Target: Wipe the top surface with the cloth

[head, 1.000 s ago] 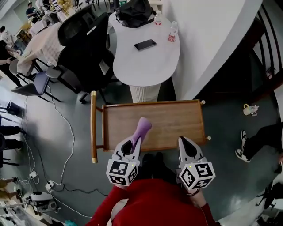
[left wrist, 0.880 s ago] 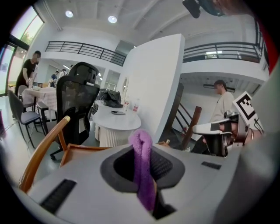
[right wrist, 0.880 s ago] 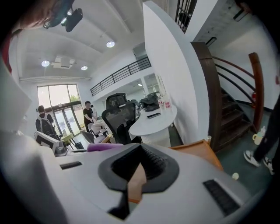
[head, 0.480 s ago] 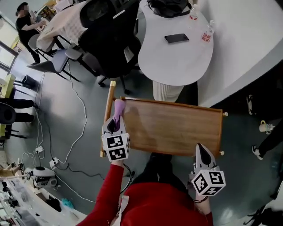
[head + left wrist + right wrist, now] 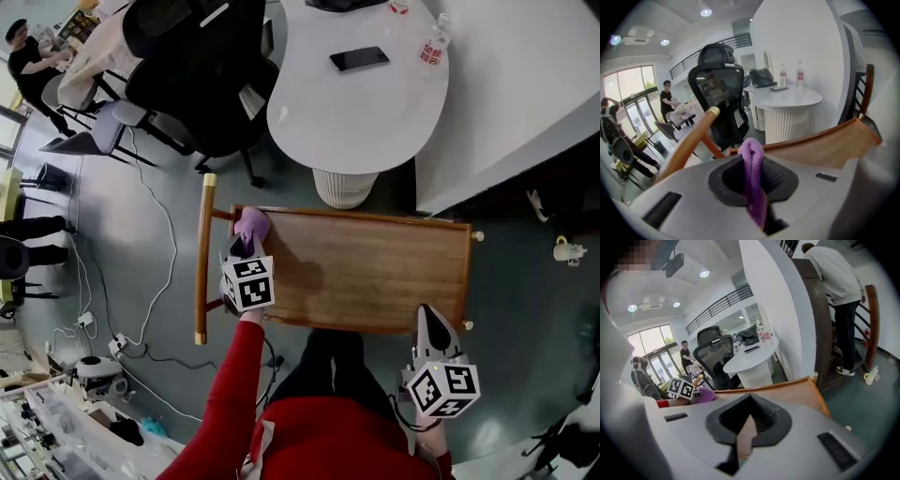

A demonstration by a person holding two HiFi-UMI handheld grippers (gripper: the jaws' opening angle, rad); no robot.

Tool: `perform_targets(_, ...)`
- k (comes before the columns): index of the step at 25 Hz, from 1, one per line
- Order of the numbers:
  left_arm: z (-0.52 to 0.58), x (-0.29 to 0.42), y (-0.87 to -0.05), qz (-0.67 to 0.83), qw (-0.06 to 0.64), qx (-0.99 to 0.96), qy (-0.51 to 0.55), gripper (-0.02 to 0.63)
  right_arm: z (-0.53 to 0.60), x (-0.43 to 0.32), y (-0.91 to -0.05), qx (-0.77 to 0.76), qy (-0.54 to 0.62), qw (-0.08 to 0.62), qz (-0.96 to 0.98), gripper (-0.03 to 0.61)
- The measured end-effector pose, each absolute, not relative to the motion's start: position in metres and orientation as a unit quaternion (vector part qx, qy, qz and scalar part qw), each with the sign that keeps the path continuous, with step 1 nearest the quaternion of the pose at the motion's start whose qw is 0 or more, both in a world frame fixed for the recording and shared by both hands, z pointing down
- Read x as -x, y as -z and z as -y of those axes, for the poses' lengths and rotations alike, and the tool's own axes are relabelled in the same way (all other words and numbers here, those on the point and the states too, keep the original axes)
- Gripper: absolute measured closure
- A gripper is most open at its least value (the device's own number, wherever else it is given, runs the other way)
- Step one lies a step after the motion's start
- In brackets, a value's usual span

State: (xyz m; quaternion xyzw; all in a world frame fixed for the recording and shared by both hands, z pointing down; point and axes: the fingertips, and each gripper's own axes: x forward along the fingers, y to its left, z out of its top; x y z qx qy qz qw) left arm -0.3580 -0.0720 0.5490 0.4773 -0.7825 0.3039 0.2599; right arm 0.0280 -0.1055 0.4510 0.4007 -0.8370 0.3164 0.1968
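My left gripper (image 5: 244, 247) is clamped on the purple cloth (image 5: 251, 225) at the top surface's (image 5: 375, 272) far-left corner. I'd press it flat and sweep rightward in overlapping lanes (edges too). My right gripper (image 5: 429, 323) hangs near-right, jaws together, empty.

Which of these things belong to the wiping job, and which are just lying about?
Part of the job:
purple cloth, clamped in the left gripper
wooden cart top
right gripper, holding nothing, by the cart's near edge

Just lying about:
phone and bottle on the white table
black office chair
cup on the floor
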Motion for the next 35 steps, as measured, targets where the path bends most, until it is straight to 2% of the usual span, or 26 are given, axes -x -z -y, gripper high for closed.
perform_targets(4,0.121,0.289,-0.578,0.725,0.297,-0.551,-0.287,0.566,0.104,-0.056,-0.457,-0.441,-0.326,0.197,0.813,0.575)
perform_targets(10,0.184,0.107,-0.602,0.587,0.326,-0.687,-0.276,0.566,0.09,-0.118,-0.457,-0.531,-0.346,0.186,0.751,0.575)
perform_targets(16,0.22,-0.046,-0.596,0.461,0.33,-0.783,-0.255,0.566,0.07,-0.156,-0.456,-0.59,-0.362,0.165,0.702,0.575)
perform_targets(22,0.219,-0.118,-0.581,0.399,0.337,-0.817,-0.243,0.566,0.054,-0.176,-0.45,-0.606,-0.365,0.155,0.69,0.575)
perform_targets(25,0.227,-0.099,-0.56,0.424,0.326,-0.816,-0.218,0.566,0.062,-0.171,-0.45,-0.586,-0.362,0.16,0.707,0.575)
perform_targets(28,0.226,-0.038,-0.522,0.481,0.316,-0.8,-0.171,0.566,0.076,-0.147,-0.448,-0.546,-0.35,0.168,0.743,0.575)
perform_targets(32,0.191,0.105,-0.475,0.606,0.294,-0.73,-0.114,0.566,0.109,-0.083,-0.452,-0.449,-0.33,0.178,0.811,0.575)
perform_targets(35,0.128,0.215,-0.46,0.702,0.264,-0.647,-0.138,0.566,0.119,-0.028,-0.448,-0.372,-0.317,0.19,0.851,0.575)
